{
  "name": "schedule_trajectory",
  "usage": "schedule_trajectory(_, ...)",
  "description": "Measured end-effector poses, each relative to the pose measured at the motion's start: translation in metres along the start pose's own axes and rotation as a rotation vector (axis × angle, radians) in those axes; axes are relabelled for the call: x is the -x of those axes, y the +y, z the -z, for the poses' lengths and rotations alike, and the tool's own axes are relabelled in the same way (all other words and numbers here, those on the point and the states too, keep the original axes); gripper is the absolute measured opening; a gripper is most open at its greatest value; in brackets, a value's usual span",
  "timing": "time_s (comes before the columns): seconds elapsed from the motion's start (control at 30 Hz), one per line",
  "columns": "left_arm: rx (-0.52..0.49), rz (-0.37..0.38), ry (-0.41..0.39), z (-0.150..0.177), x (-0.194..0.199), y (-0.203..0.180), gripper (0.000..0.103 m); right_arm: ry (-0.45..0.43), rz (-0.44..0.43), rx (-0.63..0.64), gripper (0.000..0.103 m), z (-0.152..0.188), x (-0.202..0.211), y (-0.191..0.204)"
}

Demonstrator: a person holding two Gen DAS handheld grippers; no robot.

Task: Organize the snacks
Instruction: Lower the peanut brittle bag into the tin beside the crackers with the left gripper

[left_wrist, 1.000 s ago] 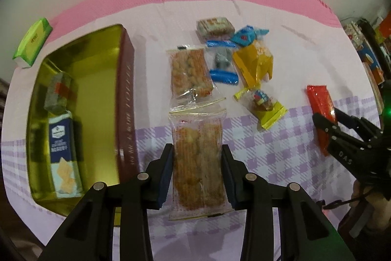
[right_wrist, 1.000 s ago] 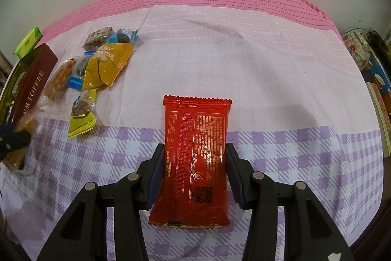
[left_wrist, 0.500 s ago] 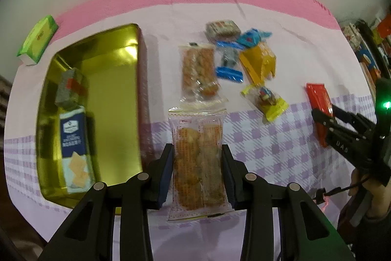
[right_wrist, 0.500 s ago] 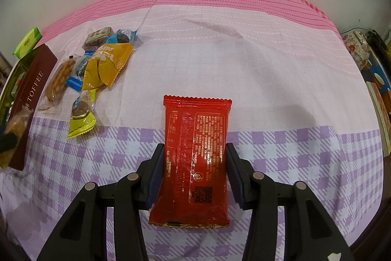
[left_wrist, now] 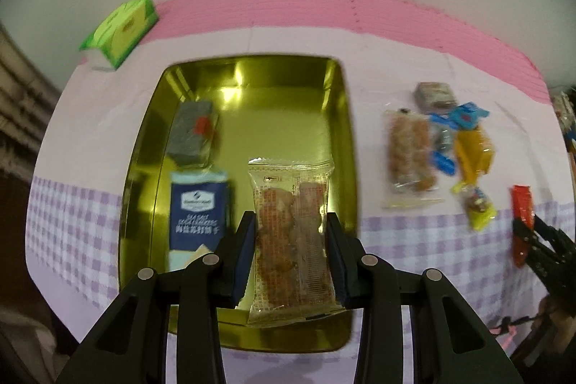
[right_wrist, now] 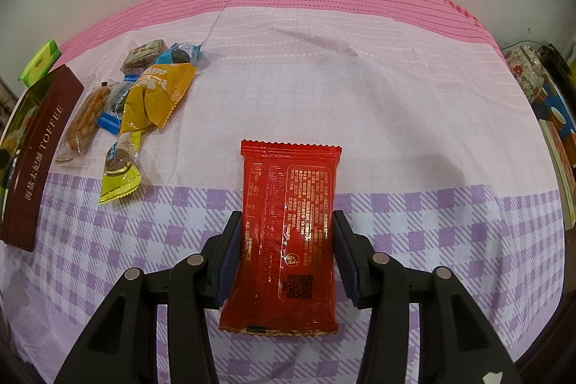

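My left gripper (left_wrist: 291,233) is shut on a clear packet of brown snacks (left_wrist: 293,233) and holds it over the gold tin (left_wrist: 338,117). In the tin lie a blue biscuit pack (left_wrist: 199,215) and a grey packet (left_wrist: 192,134). My right gripper (right_wrist: 286,240) is shut on a red packet (right_wrist: 289,222) that rests on the tablecloth; it also shows at the right of the left wrist view (left_wrist: 522,218). A loose pile of snacks lies right of the tin: a clear snack packet (left_wrist: 410,153), a yellow bag (left_wrist: 473,152) and blue candies (left_wrist: 466,116).
A green tissue pack (left_wrist: 120,29) lies beyond the tin at the far left. The tin's brown side (right_wrist: 39,153) reads TOFFEE in the right wrist view. Boxes and a floral container (right_wrist: 527,71) stand past the table's right edge. A white wall rises behind the table.
My left gripper has lifted the clear snack packet off the cloth and carried it left, from beside the tin to over it. The right gripper and red packet have not moved.
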State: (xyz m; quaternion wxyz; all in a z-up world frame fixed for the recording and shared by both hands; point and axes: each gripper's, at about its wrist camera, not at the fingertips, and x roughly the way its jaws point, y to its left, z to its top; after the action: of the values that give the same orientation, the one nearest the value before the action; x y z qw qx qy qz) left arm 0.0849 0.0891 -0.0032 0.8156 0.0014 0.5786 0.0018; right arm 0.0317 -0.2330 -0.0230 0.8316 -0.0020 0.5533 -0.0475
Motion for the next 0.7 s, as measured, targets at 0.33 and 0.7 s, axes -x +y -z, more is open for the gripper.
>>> schedule_trajectory(0.33, 0.003, -0.021, 0.064, 0.018, -0.029, 0.014, 0.038, 0.009, 0.006, -0.003, 0.046, -0.001, 0.001, -0.001)
schedule_trajectory(0.7, -0.023, -0.038, 0.086, 0.029, -0.048, 0.016, 0.038, 0.041, 0.012, -0.011, 0.047, -0.002, 0.0, -0.002)
